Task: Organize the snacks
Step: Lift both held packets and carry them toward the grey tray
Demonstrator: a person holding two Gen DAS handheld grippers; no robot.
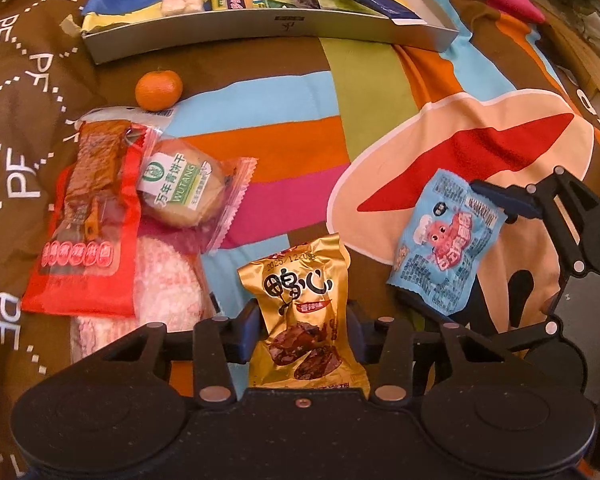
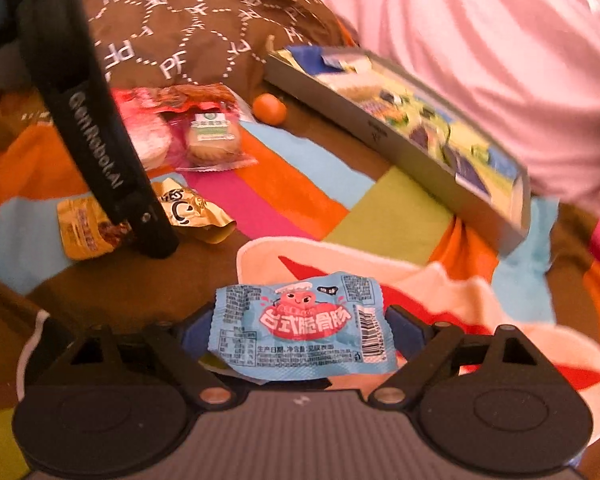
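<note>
The left gripper (image 1: pixel 304 338) is clamping a gold snack packet (image 1: pixel 305 312) just above a colourful striped bedspread (image 1: pixel 300 168), while the right gripper (image 2: pixel 302 334) is pinching a light-blue snack packet (image 2: pixel 300 330) between its fingers. Behind them, a shallow grey box (image 1: pixel 268 30) (already lined with several wrapped snacks) is sitting near a small orange (image 1: pixel 158 90), a round biscuit pack (image 1: pixel 184 190) and a red packet (image 1: pixel 86 232).

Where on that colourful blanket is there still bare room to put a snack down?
The striped stretch between the grey box, the tangerine and the blue packet is bare. The left side is crowded: red packet, biscuit and pink rice cracker overlap. The box already holds several packets.
</note>
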